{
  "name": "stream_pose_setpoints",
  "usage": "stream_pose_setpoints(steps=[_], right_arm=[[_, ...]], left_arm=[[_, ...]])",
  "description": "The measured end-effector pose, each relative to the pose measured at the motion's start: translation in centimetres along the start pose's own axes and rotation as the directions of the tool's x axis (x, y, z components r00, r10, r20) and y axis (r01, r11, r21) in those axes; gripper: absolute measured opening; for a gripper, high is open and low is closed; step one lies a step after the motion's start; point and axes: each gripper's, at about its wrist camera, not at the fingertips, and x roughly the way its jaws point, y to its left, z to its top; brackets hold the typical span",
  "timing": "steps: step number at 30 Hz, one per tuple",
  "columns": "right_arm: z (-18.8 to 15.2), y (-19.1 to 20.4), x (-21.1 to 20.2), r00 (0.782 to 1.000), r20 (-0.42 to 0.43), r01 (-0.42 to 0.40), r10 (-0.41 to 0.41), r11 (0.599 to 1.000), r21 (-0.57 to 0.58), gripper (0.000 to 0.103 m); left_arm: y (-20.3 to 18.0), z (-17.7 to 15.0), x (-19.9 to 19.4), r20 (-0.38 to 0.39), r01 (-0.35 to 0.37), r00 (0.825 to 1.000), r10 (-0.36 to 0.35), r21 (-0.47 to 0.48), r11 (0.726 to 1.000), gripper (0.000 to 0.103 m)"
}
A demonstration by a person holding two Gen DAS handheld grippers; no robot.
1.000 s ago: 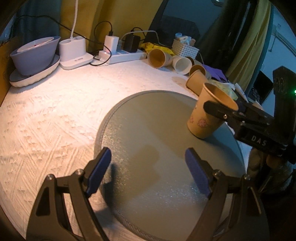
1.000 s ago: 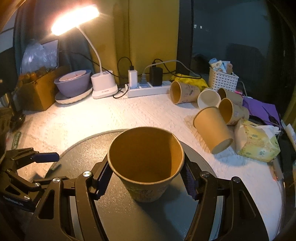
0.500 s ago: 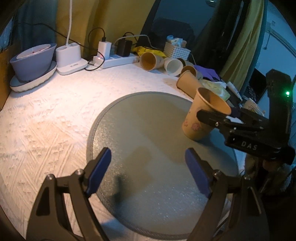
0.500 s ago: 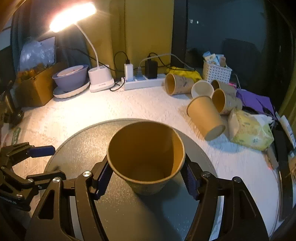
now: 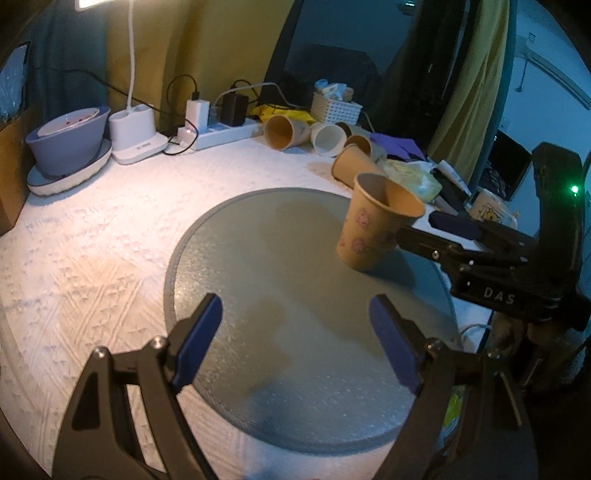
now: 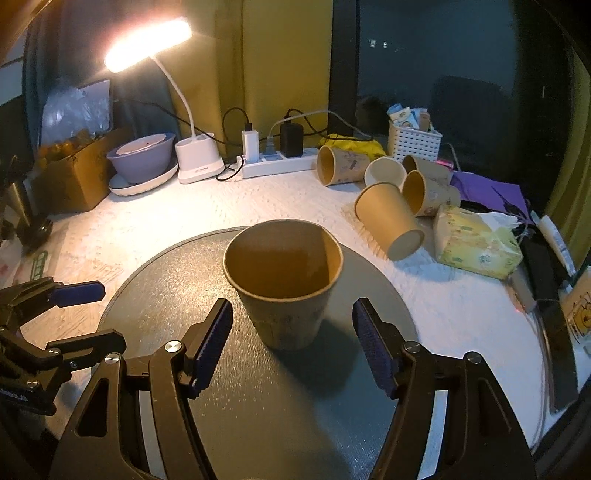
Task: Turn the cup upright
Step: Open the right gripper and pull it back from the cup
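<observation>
The cup (image 6: 282,286) hides its own base behind its wall in the right wrist view, and its printed pattern there is too dim to make out. In the left wrist view the right gripper (image 5: 436,236) covers the cup's far lower side. The lamp (image 5: 94,3) head is cut off by the top edge in that view. Writing on the cups lying at the back (image 6: 341,165) is too small to read, as are the packets in the white basket (image 6: 413,139). The round mat (image 6: 258,387) runs out under the fingers (image 6: 212,347) at the bottom edge.
</observation>
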Motion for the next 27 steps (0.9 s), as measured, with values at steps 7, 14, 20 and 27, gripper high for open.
stream_pose_setpoints(steps=[7, 14, 20, 27], right_arm=[[-0.8, 0.0, -2.4, 1.0, 0.022, 0.013, -0.013, 1.0, 0.004, 0.071], [-1.5, 0.3, -5.2, 0.999, 0.046, 0.014, -0.014, 1.0, 0.015, 0.071], [-1.5, 0.4, -8.2, 0.996, 0.088, 0.01, -0.013, 0.999, 0.036, 0.071], [-1.3, 1.1, -11.8, 0.989, 0.145, 0.028, -0.032, 0.999, 0.029, 0.071]], left_arm=[[-1.6, -0.4, -2.0, 0.042, -0.009, 0.999, 0.007, 0.031, 0.999, 0.083], [-2.7, -0.4, -4.5, 0.093, -0.014, 0.996, 0.009, 0.052, 0.999, 0.083], [-3.8, -0.6, -6.8, 0.134, -0.017, 0.991, 0.008, 0.067, 0.998, 0.083], [-5.1, -0.6, -10.1, 0.234, -0.027, 0.972, 0.004, 0.095, 0.995, 0.083]])
